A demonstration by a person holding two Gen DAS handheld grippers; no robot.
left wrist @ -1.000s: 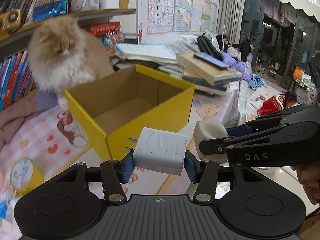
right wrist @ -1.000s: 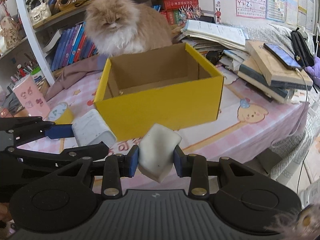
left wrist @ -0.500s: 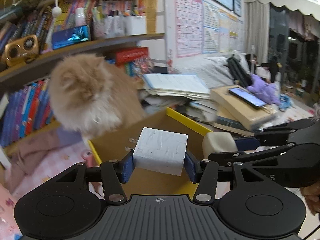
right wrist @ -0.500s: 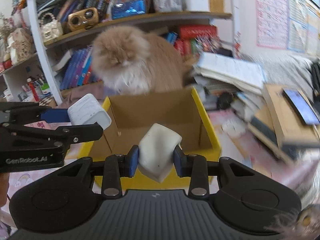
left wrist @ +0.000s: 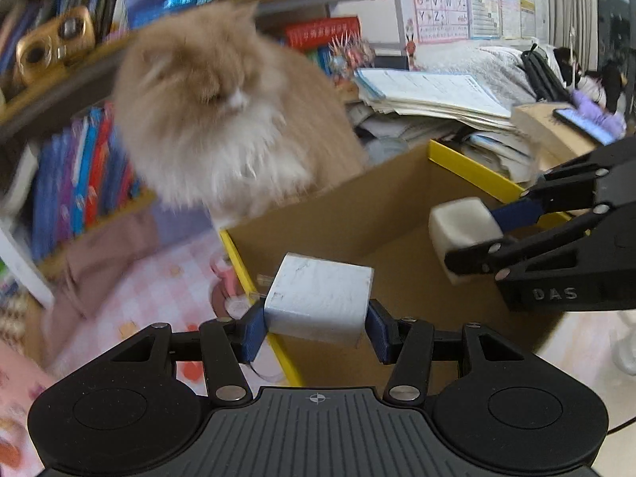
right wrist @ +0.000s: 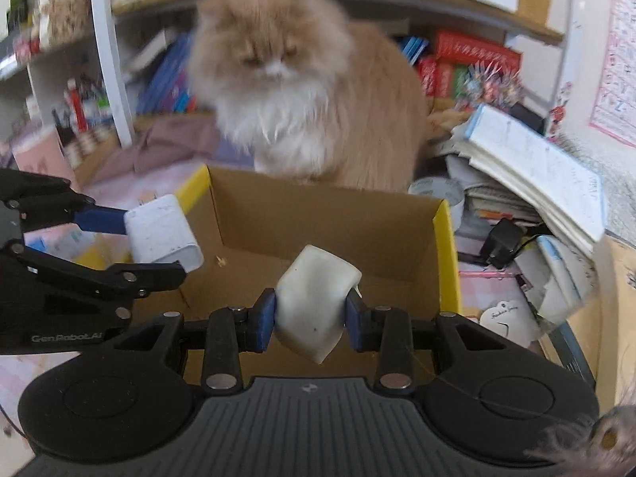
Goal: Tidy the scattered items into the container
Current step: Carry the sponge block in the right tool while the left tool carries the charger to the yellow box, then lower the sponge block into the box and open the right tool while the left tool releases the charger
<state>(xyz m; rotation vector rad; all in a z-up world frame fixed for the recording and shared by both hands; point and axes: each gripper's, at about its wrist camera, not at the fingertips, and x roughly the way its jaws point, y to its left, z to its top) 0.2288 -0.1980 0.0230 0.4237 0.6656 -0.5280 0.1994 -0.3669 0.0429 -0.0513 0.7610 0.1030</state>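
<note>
The yellow cardboard box with brown inside (right wrist: pixel 447 246) holds nothing visible. Above it, the left gripper (left wrist: pixel 316 328) clamps a white plug-in charger block (left wrist: pixel 318 298); the right gripper (right wrist: pixel 310 320) clamps a cream rounded adapter (right wrist: pixel 314 302).

Both grippers are matte black plastic with blue pads on the fingertips. The left gripper (left wrist: pixel 316 324) has a ribbed centre plate, round discs on each side and silver screws on the finger links. The right gripper (right wrist: pixel 310 320) looks the same; its side reads "DAS", the left one's "GenRobot.AI".
</note>
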